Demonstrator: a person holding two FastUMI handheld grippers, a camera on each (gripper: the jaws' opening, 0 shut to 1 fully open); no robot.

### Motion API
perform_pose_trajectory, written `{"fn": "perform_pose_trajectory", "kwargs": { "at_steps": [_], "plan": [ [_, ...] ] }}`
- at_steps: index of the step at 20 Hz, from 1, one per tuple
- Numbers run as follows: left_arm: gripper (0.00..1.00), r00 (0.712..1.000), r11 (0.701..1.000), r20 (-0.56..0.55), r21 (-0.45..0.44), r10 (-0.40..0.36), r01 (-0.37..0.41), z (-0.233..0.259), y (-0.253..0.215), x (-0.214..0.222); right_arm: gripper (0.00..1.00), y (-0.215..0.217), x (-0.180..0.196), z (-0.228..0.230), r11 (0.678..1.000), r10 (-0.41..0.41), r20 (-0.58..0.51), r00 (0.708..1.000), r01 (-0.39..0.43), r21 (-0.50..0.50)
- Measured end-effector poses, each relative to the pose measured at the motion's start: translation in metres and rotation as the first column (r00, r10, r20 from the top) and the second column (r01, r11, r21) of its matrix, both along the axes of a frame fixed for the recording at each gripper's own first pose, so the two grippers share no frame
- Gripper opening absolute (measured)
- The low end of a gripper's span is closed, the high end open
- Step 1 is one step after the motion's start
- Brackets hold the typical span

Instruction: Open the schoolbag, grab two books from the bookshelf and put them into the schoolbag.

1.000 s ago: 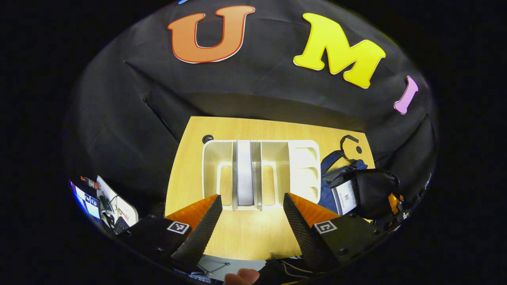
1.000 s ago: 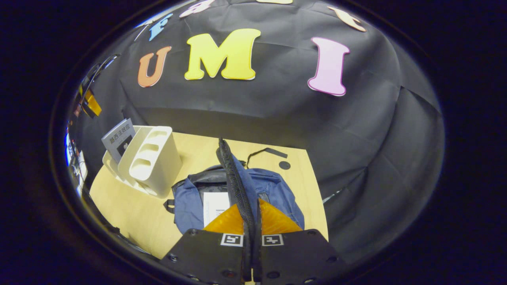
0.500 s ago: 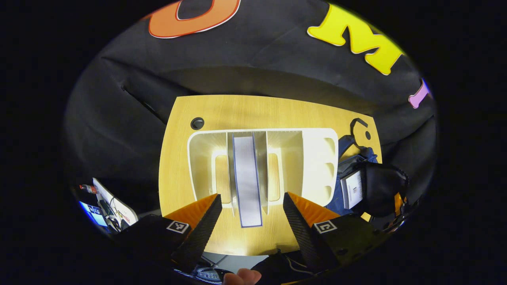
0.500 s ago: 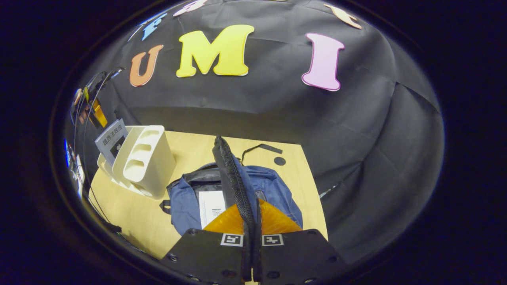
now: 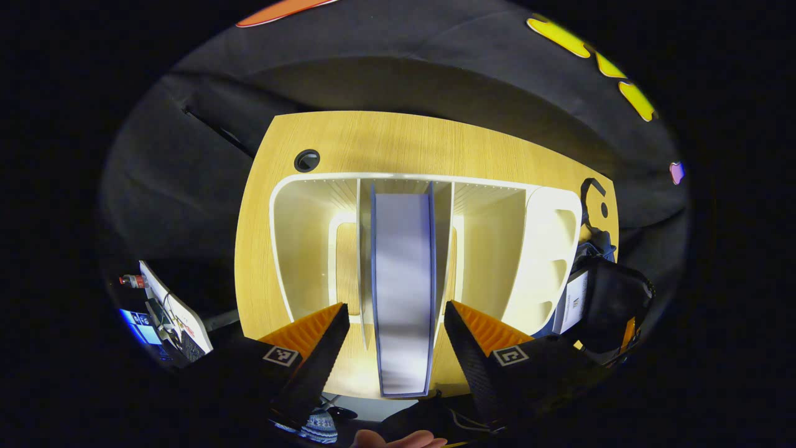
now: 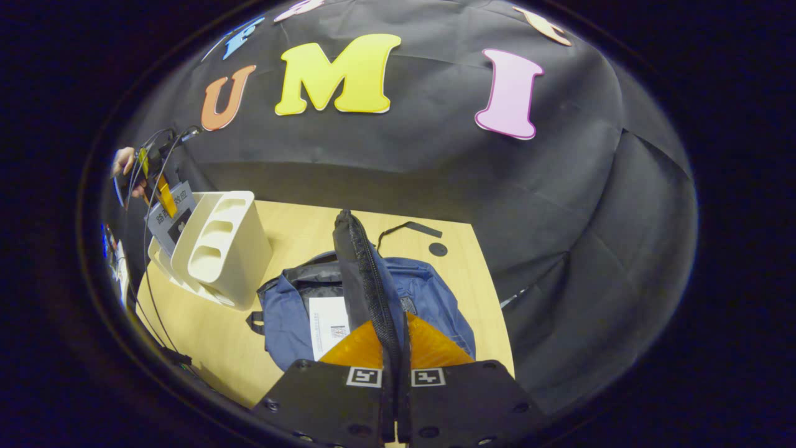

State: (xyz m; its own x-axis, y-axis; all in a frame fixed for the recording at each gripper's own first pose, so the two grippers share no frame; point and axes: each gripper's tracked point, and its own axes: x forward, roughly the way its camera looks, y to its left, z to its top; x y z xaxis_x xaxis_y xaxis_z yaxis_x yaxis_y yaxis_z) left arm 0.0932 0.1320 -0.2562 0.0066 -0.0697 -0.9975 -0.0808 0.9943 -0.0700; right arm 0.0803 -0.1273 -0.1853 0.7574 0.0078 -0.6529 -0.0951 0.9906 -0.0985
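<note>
Left gripper point(image 5: 392, 339) open astride book point(image 5: 403, 286); right gripper point(image 6: 395, 348) clamped on schoolbag flap point(image 6: 364, 280).

Upright in white bookshelf point(image 5: 311, 236) middle slot, pale page edges facing out, cover hidden. Blue schoolbag point(image 6: 429, 298) open on tabletop point(image 6: 305, 230), white book point(image 6: 328, 320) inside, partly covered.

Left gripper point(image 5: 392, 361) fingers spread around the book point(image 5: 403, 292) in the bookshelf point(image 5: 298, 230).

A blue-edged book point(image 5: 403, 292) is stood upright in the white bookshelf's point(image 5: 298, 242) middle slot; the blue schoolbag point(image 6: 429, 298) is laid open beside it, holding a white-covered book point(image 6: 328, 323).
</note>
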Motion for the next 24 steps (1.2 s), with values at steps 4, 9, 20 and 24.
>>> {"fn": "perform_pose_trajectory", "kwargs": {
  "at_steps": [4, 9, 20, 24],
  "plan": [
    [0.92, 1.0, 1.0, -0.003, 0.031, -0.005, 0.005, -0.016, 0.003, -0.001, 0.05, -0.002, -0.001, -0.003, 1.0, -0.005, -0.005, 1.0, 0.005, 0.008],
    [0.74, 1.0, 0.999, -0.018, 0.053, 0.0, 0.001, -0.022, 0.006, -0.003, 0.02, -0.003, -0.002, -0.004, 1.0, 0.001, 0.0, 1.0, -0.001, 0.009],
    [0.43, 1.0, 0.999, 0.001, 0.04, 0.027, -0.027, 0.032, 0.009, -0.031, 0.05, -0.003, -0.008, -0.007, 0.999, 0.026, 0.005, 1.0, -0.027, 0.028],
    [0.43, 0.998, 0.999, 0.056, -0.001, 0.032, -0.032, 0.09, 0.011, -0.06, 0.05, 0.0, -0.009, -0.007, 0.998, 0.041, 0.008, 0.999, -0.042, 0.039]
  ]
}}
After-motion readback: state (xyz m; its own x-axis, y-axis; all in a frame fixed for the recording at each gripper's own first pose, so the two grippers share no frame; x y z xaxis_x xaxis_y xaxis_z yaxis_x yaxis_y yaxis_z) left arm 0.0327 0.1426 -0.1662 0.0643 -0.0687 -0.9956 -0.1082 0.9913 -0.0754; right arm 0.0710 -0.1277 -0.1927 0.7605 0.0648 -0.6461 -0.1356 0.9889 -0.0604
